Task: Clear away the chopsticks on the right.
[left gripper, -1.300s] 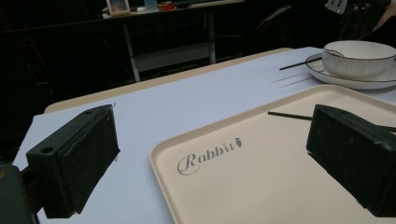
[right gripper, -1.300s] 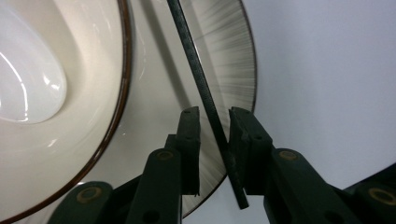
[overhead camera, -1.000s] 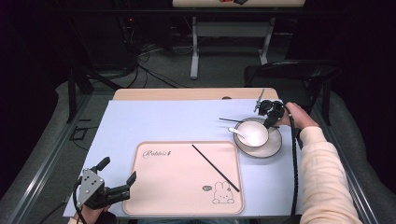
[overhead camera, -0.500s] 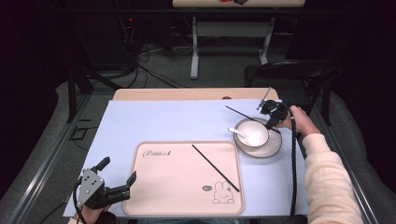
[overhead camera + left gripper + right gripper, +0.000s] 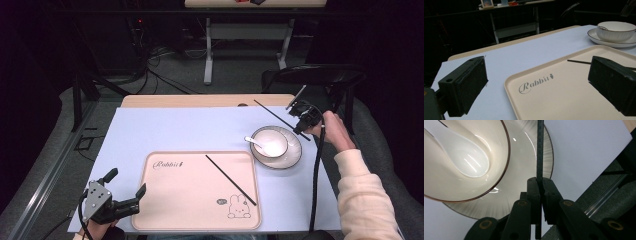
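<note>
Black chopstick (image 5: 272, 114) pinched tight in the right hand-held gripper (image 5: 303, 121), lifted up.
White bowl (image 5: 269, 142) just beside it; left hand-held gripper (image 5: 126, 191) gaping wide, gripping nothing.

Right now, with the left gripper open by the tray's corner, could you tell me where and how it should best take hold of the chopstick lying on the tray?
Grip the chopstick near its middle, coming from straight above with the left gripper turned so its jaws close across the stick. It lies flat and diagonal on the tray, thin and low, so a side approach would likely just push it.
</note>
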